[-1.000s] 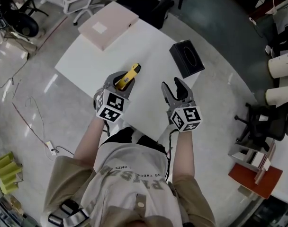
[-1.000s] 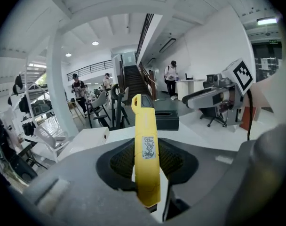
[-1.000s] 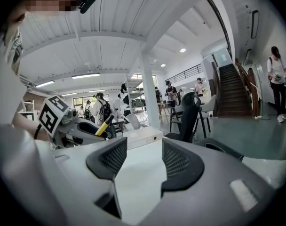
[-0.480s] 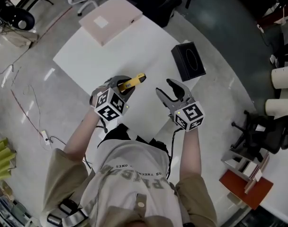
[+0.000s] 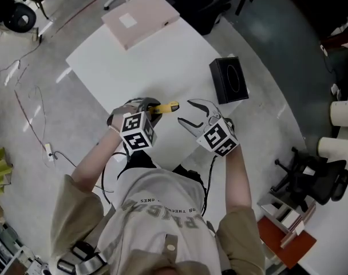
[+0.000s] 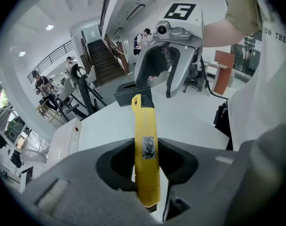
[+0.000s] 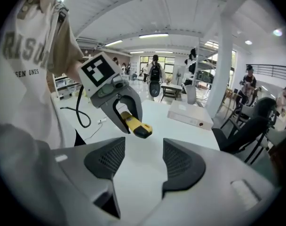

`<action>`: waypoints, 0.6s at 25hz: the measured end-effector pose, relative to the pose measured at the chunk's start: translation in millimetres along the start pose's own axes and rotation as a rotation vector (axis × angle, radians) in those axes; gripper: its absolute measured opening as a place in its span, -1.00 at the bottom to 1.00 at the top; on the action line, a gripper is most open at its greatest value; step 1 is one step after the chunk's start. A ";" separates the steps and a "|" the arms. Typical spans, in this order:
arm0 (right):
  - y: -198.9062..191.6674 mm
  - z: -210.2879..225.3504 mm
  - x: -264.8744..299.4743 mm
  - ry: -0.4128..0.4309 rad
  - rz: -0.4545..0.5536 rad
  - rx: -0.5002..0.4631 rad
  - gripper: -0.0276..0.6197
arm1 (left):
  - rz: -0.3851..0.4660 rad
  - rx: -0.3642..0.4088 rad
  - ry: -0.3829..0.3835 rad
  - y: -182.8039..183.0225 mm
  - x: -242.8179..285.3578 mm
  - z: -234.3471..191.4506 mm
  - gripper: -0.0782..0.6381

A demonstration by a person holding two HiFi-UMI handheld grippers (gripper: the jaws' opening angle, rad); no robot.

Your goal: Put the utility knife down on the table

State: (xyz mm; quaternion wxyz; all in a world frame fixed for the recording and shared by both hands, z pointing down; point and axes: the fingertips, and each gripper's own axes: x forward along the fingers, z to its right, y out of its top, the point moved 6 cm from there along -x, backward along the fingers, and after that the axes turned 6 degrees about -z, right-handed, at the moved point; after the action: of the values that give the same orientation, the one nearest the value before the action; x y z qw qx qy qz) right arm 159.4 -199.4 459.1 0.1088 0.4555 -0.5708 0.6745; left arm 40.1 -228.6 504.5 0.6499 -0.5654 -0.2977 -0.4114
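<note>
The yellow utility knife [image 5: 166, 106] has a black tip and points right, over the white table [image 5: 162, 56]. My left gripper [image 5: 150, 107] is shut on its handle. In the left gripper view the knife [image 6: 144, 121] runs straight out between the jaws of that gripper [image 6: 146, 163]. My right gripper [image 5: 189, 114] hovers just right of the knife tip, turned towards it. Its jaws have just been opening and stand wide apart with nothing between them. The right gripper view shows the open right gripper [image 7: 142, 161] facing the knife [image 7: 136, 125] held in the left gripper [image 7: 115, 103].
A black tissue box [image 5: 228, 79] stands at the table's right edge. A flat beige box [image 5: 141, 17] lies at the far corner. The person's torso is against the table's near corner. Office chairs, cables and a red-topped stand sit on the floor around.
Both grippers have come lower and closer together. The left one has turned, so the knife now points right instead of up-right. The right gripper has rolled to face left.
</note>
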 end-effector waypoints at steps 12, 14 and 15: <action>-21.2 -29.4 47.4 0.181 -0.252 -0.333 -0.12 | -0.072 0.023 -0.111 -5.6 32.7 35.5 -0.43; -24.9 -32.6 53.6 0.193 -0.275 -0.367 -0.12 | -0.090 0.027 -0.124 -8.7 37.7 39.1 -0.43; -27.1 -34.4 56.9 0.200 -0.284 -0.380 -0.12 | -0.096 0.027 -0.130 -10.5 40.6 41.3 -0.43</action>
State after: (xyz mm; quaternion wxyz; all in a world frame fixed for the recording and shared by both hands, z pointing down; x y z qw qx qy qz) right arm 128.7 -182.0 521.6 0.3421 0.4334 -0.6041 0.5747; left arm 53.9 -196.5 551.8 0.6162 -0.5671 -0.3718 -0.4006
